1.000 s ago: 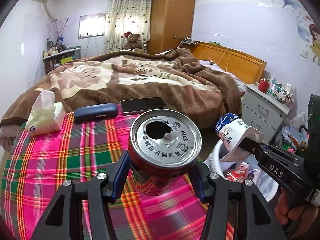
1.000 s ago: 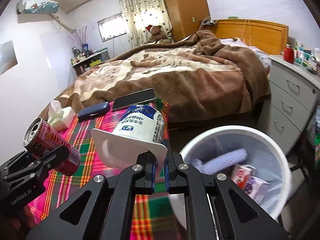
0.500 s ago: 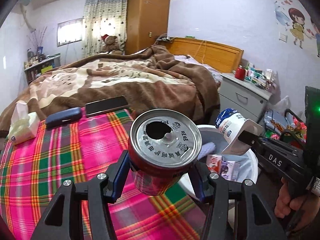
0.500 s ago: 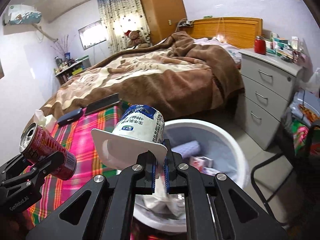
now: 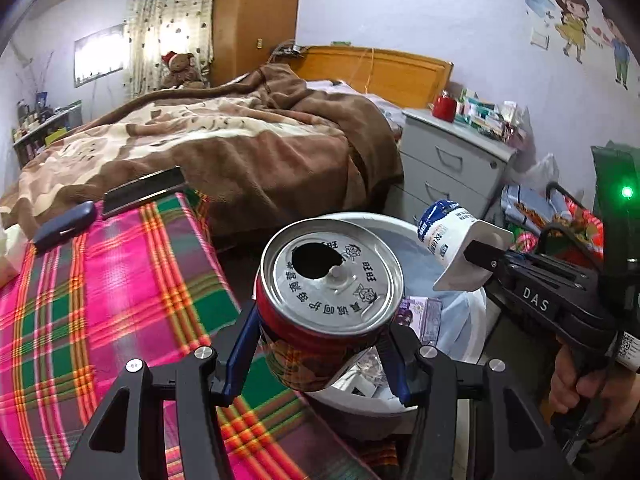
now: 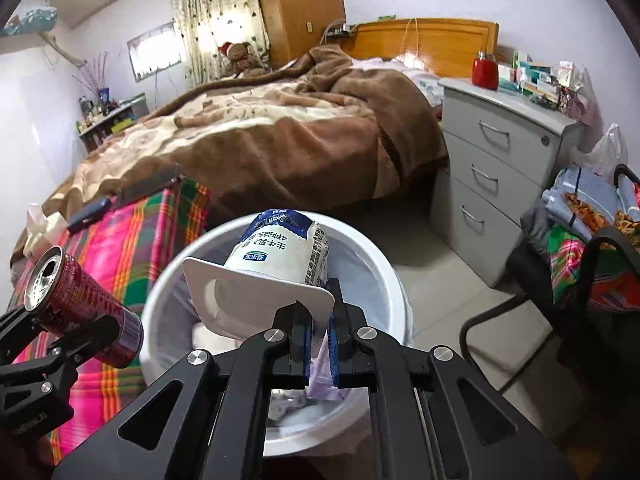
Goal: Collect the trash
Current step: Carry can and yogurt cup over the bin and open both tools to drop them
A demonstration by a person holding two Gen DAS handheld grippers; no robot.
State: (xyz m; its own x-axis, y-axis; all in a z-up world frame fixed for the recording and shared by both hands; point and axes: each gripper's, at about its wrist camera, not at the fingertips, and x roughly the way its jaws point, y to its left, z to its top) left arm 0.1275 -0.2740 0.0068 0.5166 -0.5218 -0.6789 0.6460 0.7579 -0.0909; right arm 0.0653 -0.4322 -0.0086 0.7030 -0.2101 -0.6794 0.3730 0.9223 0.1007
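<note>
Trash is riding in both tools: the left gripper (image 5: 320,364) is clamping a red drink can (image 5: 324,308) by its sides at lower centre of its view, and the right gripper (image 6: 318,344), pinched nearly closed, is gripping a white yogurt cup (image 6: 276,268) by its flange. Both are tilting downward over the white bin (image 6: 384,272). The can is hanging near the bin's left rim beside the plaid cloth (image 5: 100,300), so releasing now is risking a bounce onto it, and the opened can may be dripping

The can (image 5: 328,304) hides much of the bin's (image 5: 460,344) contents.
</note>
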